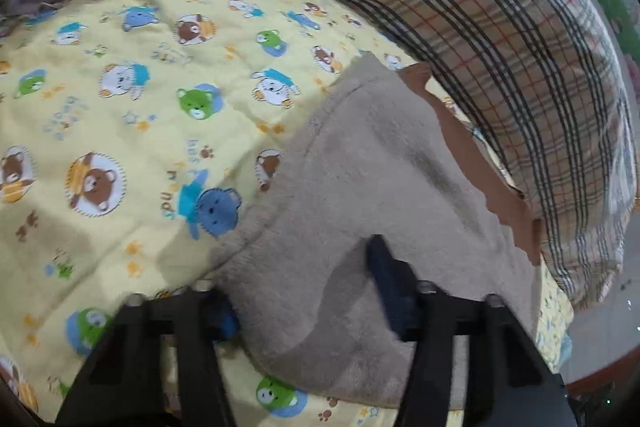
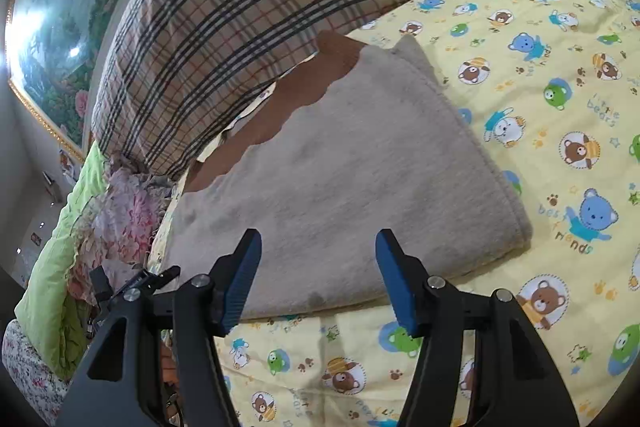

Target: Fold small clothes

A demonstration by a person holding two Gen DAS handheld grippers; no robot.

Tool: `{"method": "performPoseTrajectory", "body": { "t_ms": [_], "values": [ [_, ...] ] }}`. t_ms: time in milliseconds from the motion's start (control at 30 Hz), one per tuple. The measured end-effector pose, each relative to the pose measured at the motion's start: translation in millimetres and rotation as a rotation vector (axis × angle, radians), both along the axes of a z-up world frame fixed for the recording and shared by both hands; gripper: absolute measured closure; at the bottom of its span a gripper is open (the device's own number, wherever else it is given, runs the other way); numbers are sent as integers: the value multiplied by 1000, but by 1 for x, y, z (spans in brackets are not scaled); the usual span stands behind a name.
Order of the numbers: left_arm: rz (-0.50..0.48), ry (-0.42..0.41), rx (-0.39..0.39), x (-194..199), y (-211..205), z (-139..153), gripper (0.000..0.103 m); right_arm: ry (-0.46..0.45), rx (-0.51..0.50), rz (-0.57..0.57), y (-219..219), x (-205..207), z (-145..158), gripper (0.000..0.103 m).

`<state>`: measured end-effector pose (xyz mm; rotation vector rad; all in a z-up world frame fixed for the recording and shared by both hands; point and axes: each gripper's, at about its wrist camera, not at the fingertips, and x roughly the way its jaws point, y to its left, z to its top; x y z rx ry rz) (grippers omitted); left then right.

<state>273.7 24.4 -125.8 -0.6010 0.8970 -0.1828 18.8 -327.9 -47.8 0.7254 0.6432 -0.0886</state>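
Spread wide, the right tongs (image 2: 318, 247) hover over the grey garment (image 2: 344, 163) on the bed (image 2: 520, 107), while the left tongs (image 1: 304, 291), also parted, straddle its near fold, seemingly poised for the next fold.

The only lettering I can read is printed on the yellow bear-print sheet (image 2: 520, 107). In my right wrist view, "little bears" stands to the right of and beyond the right tongs (image 2: 318, 247), beside a green bear; "best friends" sits nearer, next to a blue bear. In my left wrist view the same sheet (image 1: 120, 107) carries "best friends" beyond the left tongs (image 1: 308, 283), turned on its side. Smaller repeats are too blurred to read.
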Motion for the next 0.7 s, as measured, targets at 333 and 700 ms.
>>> {"method": "performPoseTrajectory", "body": {
  "t_ms": [333,700],
  "values": [
    [-213,-196,31,-11,-49,63,88,-59,40,69,-8,8,18,43],
    [-601,-201,110,-23,-180,35,87,-85,304,305,-46,96,21,37]
  ]
}}
